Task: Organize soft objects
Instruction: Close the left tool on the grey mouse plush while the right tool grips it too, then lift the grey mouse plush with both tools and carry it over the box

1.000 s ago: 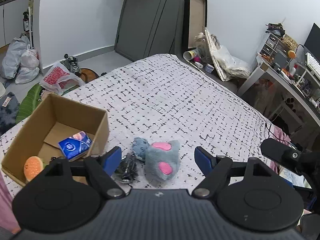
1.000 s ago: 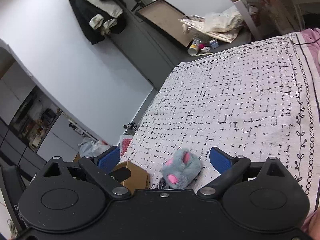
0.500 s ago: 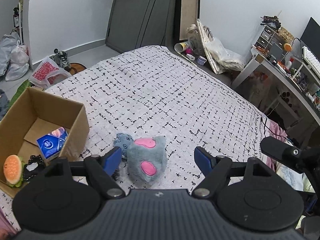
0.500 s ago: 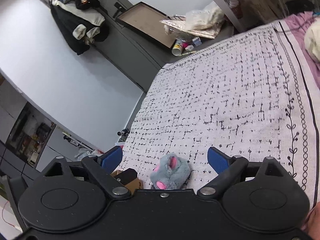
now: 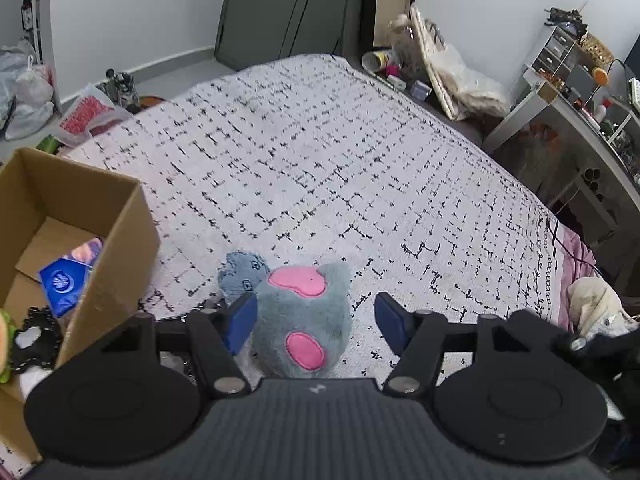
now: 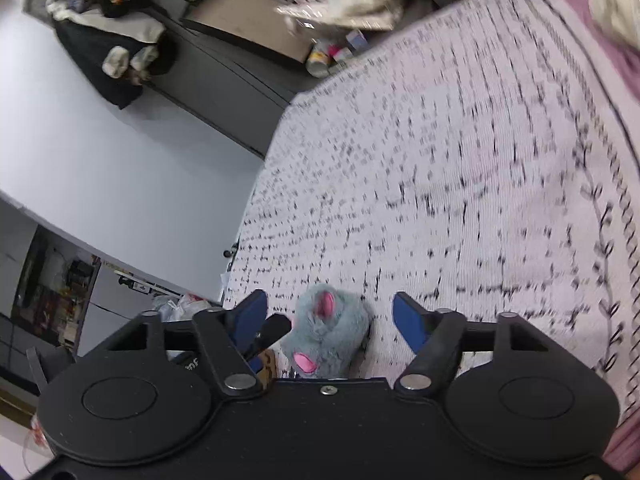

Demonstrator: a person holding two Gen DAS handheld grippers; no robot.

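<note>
With the left tool (image 5: 316, 320) spread wide around the fluffy grey plush toy with pink patches (image 5: 302, 316), closing off-centre may pinch only fur and drop it short of the brown cardboard box (image 5: 86, 216).

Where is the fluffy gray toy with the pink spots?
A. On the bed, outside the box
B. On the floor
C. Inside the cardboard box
A: the gray plush toy lies on the patterned bedspread, beside the cardboard box, between the open left gripper fingers.

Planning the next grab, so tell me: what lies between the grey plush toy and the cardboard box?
In the left wrist view, a small blue-grey fabric piece lies on the bedspread between the grey plush toy and the cardboard box.
</note>
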